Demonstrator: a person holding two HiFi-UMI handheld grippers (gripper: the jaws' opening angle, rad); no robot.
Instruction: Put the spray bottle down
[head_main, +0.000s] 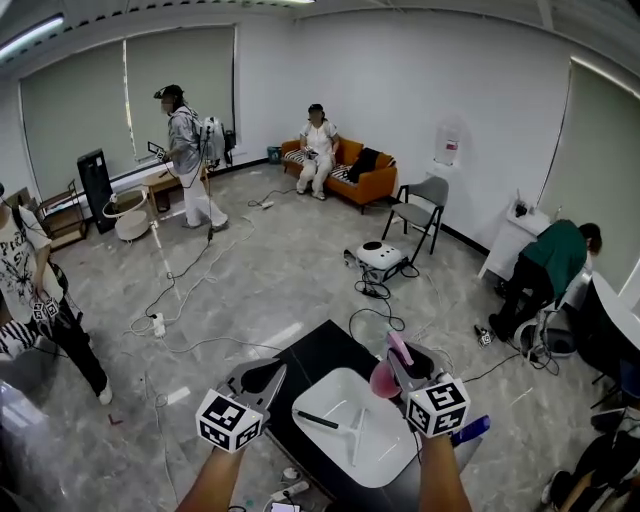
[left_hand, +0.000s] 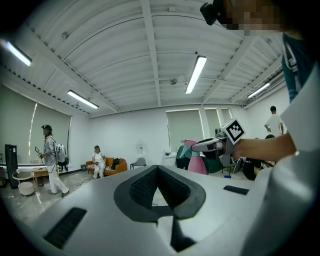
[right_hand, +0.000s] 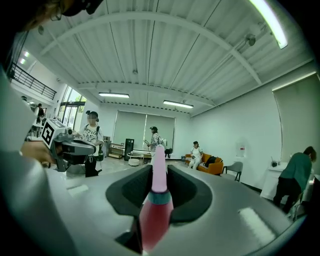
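The pink spray bottle (head_main: 382, 380) hangs above the white tray (head_main: 345, 455), its nozzle pointing up and away from me. My right gripper (head_main: 402, 362) is shut on it. In the right gripper view the bottle's neck and nozzle (right_hand: 158, 175) stand upright between the jaws. My left gripper (head_main: 274, 368) hovers to the left over the black table (head_main: 318, 352), jaws together with nothing in them. In the left gripper view the closed jaws (left_hand: 158, 171) fill the foreground, and the right gripper with the pink bottle (left_hand: 196, 162) shows beyond them.
A thin black stick (head_main: 318, 420) lies on the tray. A blue object (head_main: 470, 430) sits at the table's right edge. Cables (head_main: 190, 335) trail over the floor. Several people, an orange sofa (head_main: 365, 178), a grey chair (head_main: 420, 208) and a white device (head_main: 380, 256) are farther off.
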